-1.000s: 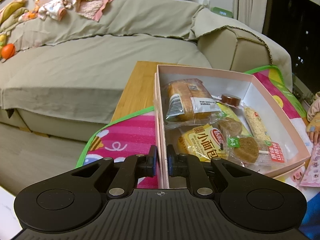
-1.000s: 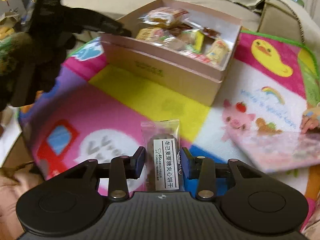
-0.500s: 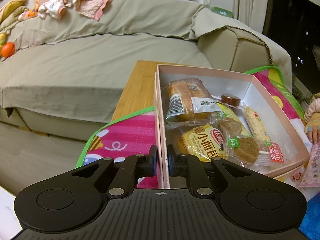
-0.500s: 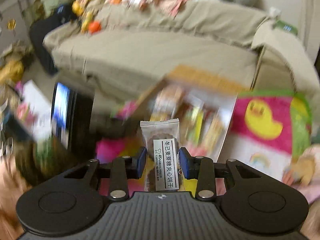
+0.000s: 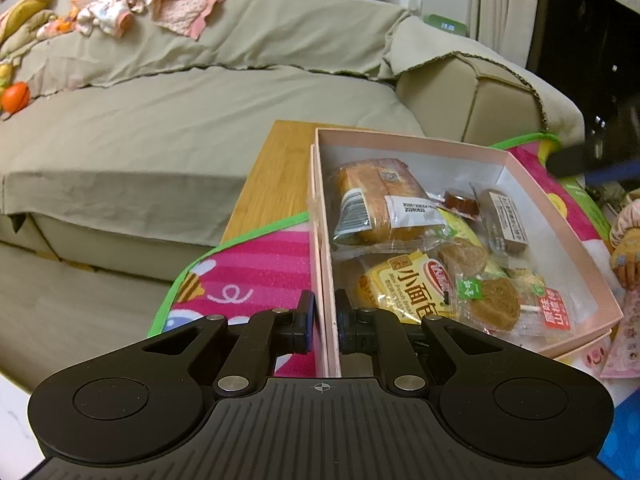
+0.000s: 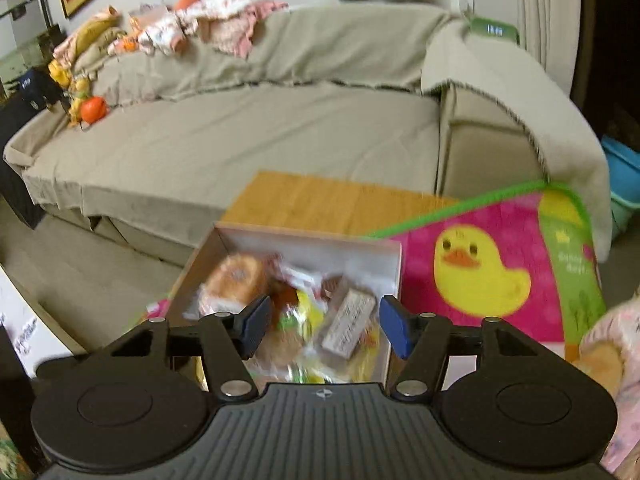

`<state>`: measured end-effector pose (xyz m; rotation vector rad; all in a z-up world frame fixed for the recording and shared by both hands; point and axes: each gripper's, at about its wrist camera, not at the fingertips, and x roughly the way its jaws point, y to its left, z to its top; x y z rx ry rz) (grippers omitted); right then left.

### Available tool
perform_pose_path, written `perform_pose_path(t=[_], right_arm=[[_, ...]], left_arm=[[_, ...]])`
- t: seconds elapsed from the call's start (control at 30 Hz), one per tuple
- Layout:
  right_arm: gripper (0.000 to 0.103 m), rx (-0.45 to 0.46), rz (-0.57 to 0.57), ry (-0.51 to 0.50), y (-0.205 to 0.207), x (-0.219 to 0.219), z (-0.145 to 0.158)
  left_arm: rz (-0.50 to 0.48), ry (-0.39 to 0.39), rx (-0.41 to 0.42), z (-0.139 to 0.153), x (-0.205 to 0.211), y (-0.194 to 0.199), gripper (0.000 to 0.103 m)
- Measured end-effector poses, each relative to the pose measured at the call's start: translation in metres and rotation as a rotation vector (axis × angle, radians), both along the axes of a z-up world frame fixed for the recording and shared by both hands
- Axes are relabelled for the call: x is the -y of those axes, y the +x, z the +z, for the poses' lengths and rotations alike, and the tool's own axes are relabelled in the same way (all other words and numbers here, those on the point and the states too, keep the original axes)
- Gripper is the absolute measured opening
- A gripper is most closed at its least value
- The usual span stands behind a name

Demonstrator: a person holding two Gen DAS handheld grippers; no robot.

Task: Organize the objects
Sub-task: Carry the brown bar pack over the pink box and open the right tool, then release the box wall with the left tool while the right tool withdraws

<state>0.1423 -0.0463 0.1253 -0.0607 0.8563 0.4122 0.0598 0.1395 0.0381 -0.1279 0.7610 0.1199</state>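
Released since the earlier frame, the biscuit packet (image 6: 347,328) now lies in the pink box (image 6: 394,280), below the right gripper (image 6: 325,326), whose jaws are opening with nothing between the pads. Motion blur leaves the wrappers beneath hard to read. Left gripper (image 5: 323,322): fingers closed on the box's thin cardboard near wall. Inside, glossy clear wrappers hold a bread loaf (image 5: 378,204) and round cakes. Beyond: bright plush mat (image 6: 500,264), wooden tabletop (image 6: 320,200), cloth-draped sofa (image 5: 180,120).
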Motion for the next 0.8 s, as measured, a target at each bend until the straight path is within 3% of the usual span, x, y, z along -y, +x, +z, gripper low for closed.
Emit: perform_pose_path(t=[0.17,0.33,0.43,0.6,0.73,0.8], right_arm=[[0.065,0.004,0.019,-0.045,-0.017,0.000,-0.019],[0.071,0.032,0.049,-0.030,-0.038,0.005,-0.021],[0.073,0.058,0.070,-0.013,-0.052,0.012,-0.018],[0.085,0.127,0.104,0.017,-0.081,0.031,-0.017],[0.087,0.129,0.129,0.029,-0.108,0.049,-0.026],[0.094,0.146,0.138,0.010,-0.125,0.054,-0.033]], left_arm=[[0.024,0.015,0.019,0.007,0.001,-0.002,0.013],[0.053,0.080,0.060,0.026,0.013,-0.017,0.013],[0.093,0.125,0.106,0.043,0.025,-0.037,0.013],[0.137,0.156,0.158,0.065,0.053,-0.081,0.013],[0.149,0.140,0.164,0.062,0.078,-0.114,0.014],[0.150,0.128,0.147,0.055,0.087,-0.127,0.014]])
